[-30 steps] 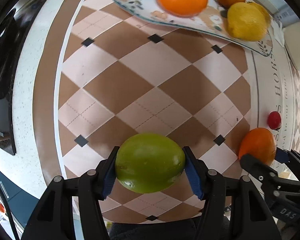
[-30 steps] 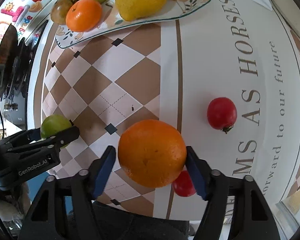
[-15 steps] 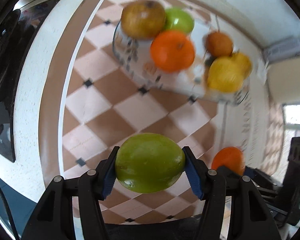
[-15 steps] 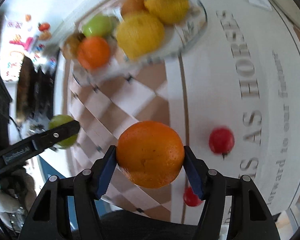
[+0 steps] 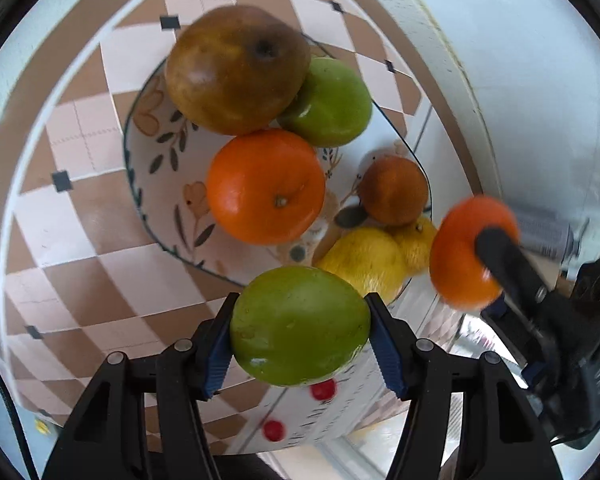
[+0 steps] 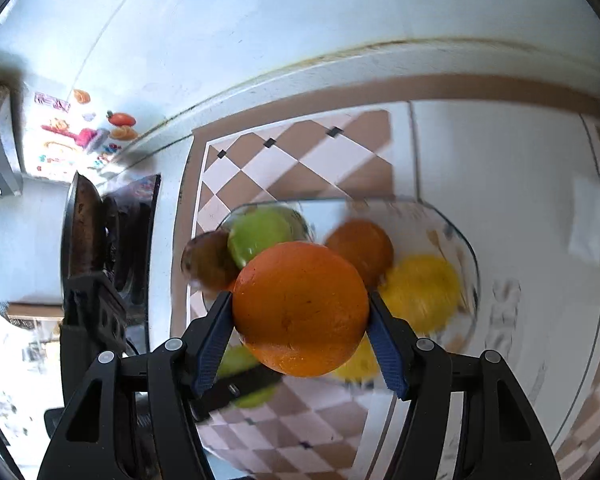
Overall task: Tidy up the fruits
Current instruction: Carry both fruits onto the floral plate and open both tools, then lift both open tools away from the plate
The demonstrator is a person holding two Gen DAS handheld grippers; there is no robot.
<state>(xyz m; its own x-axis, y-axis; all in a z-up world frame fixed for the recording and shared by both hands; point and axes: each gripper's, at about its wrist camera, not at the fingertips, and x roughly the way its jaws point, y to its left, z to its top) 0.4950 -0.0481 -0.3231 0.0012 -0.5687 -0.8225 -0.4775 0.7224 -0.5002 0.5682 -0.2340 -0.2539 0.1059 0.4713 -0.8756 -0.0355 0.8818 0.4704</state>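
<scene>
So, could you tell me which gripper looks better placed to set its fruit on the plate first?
Probably the left gripper: its green apple hangs at the plate rim beside bare plate, while the right's orange sits over piled fruit.

1. Green apple [image 5: 300, 326]: smooth, waxy skin with a bit of shine.
2. Orange [image 6: 300, 308]: matt-ish peel, finely pitted.
3. Plate [image 5: 148, 160]: glazed ceramic by the look of it, glossy, painted leaf pattern.
4. Gripper pads [image 5: 386, 354]: blue, ribbed, rubbery-looking; the arms are matt black plastic.
5. Tablecloth [image 5: 80, 216]: smooth with a slight sheen.
</scene>
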